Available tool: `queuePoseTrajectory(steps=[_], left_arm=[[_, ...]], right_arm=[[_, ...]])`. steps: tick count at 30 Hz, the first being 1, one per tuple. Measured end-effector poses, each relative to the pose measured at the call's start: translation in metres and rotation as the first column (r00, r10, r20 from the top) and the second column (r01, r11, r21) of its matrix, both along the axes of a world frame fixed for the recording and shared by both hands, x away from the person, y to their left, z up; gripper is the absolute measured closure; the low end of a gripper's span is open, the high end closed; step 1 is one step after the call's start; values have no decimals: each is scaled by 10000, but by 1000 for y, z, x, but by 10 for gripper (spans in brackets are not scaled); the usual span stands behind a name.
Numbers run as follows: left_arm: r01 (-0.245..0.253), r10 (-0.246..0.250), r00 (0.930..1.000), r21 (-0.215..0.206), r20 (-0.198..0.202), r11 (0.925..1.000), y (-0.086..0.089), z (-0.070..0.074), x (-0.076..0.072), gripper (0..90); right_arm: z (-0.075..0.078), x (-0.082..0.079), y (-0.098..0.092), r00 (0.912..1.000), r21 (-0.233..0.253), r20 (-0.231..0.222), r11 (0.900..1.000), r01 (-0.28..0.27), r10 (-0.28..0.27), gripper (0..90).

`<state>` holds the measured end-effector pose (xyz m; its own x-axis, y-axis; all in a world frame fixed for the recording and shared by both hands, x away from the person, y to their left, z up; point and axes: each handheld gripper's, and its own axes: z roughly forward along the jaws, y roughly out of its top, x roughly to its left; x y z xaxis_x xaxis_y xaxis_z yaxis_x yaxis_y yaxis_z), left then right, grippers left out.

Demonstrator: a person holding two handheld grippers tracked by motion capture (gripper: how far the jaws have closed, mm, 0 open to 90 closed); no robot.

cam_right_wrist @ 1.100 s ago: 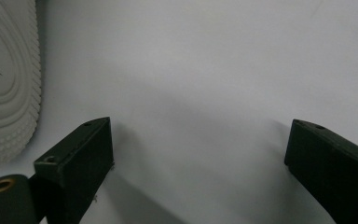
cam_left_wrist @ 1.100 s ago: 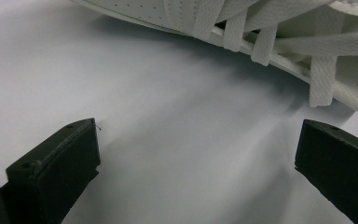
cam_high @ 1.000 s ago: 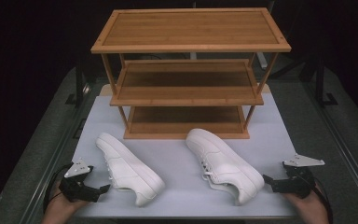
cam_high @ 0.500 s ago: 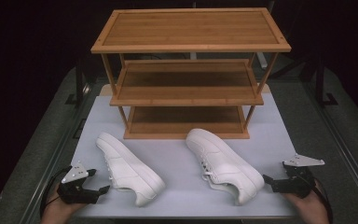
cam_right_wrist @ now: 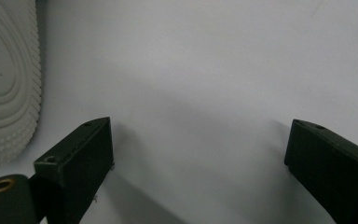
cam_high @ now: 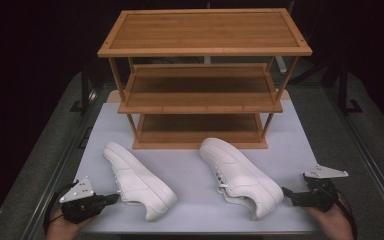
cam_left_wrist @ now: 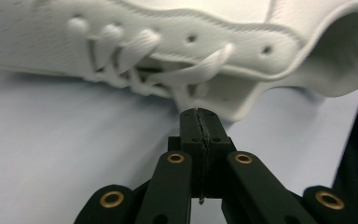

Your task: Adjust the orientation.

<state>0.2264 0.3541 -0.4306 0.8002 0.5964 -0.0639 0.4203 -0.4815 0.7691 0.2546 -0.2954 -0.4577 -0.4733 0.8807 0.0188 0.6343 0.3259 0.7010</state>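
On the near half of the white desk two white sneakers lie well apart, both with toes pointing near-right and heels toward the far left. Your left tool sits at the near-left corner, its tips just beside the left sneaker, close to the laced side of it. From the left gripper view that tool has its jaws pressed flat together with nothing between them, and the tips point at the sneaker's side just below the laces; whether they touch the shoe you cannot tell from here.

Your right tool rests at the near-right edge of the desk, right beside the toe of the right sneaker. In the right gripper view its jaws stand wide apart over bare desk surface and grip nothing, while the ribbed toe of the sneaker's sole sits at the left edge, outside the gap between the jaws.

Behind the shoes, at the far side of the desk, stands a three-tier bamboo shoe rack, its shelves bare. Your hands show at the near edge, one behind each tool.
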Motion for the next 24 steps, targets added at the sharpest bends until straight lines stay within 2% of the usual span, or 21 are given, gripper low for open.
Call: queuePoseTrajectory(steps=[4, 5, 8, 10, 13, 17, 24], left_arm=[[136, -137, 9999, -248, -30, 9996, -4, 0, 0, 900], [297, -299, 9995, -499, -34, 9983, -5, 0, 1, 900], [369, -368, 9993, -571, 24, 9977, -9, 2, 2, 900], [456, -440, 9986, -557, 295, 9974, -14, 6, 3, 900], [499, -470, 9981, -788, 388, 9956, -18, 9, 4, 900], [605, -578, 9971, -556, 492, 9966, -24, 11, 7, 900], [679, -612, 9943, -757, 870, 9948, -33, 18, 13, 900]], right_arm=[[0, 0, 0, 10000, -20, 3, 10000, -9, 9, 71], [0, 0, 0, 10000, -22, 2, 10000, -8, 8, 72], [0, 0, 0, 10000, -21, 3, 10000, -9, 9, 72], [0, 0, 0, 10000, -16, 9, 10000, -6, 6, 72], [0, 0, 0, 10000, -24, 0, 10000, -7, 7, 71], [0, 0, 0, 10000, -24, 4, 10000, -7, 7, 72], [0, 0, 0, 10000, -15, 16, 10000, -4, 4, 71]])
